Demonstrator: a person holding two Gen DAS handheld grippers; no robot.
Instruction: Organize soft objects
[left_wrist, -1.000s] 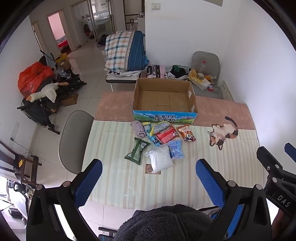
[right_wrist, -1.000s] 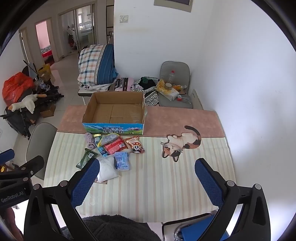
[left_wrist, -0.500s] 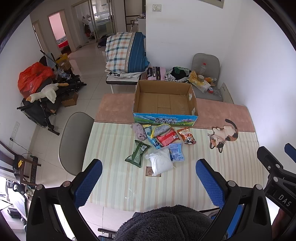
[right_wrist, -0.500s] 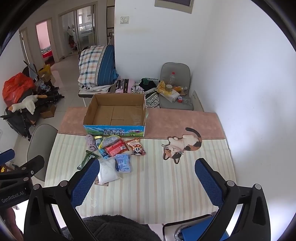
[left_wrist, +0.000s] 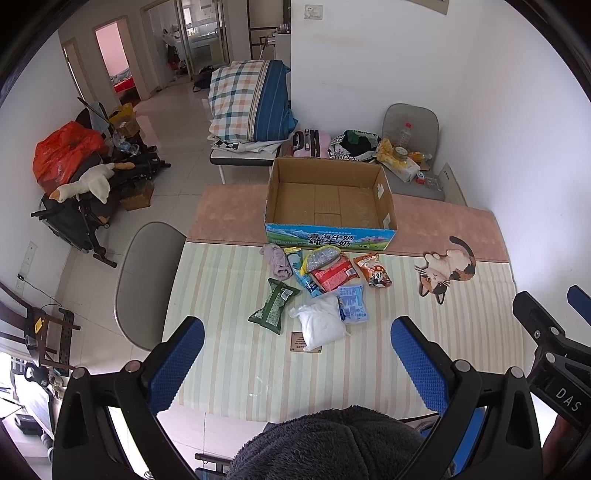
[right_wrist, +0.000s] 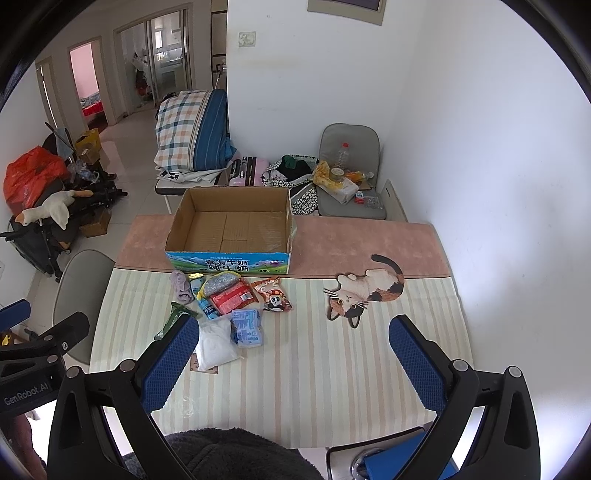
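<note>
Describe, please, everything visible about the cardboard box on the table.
The cardboard box is open-topped and empty, brown corrugated inside, its flaps lining the floor. Its front wall is printed blue with mountains, green meadow and Chinese characters. It stands upright on the pinkish far strip of the table; the purple cloth lies just before it.

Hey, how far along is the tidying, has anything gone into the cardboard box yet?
Nothing looks done: the cardboard box is empty. Nothing is in hand either; the left hand-held gripper and right hand-held gripper both hang open above the table. Everything is left: the white pouch, green packet, red packet, purple cloth and other packets lie before the box.
</note>
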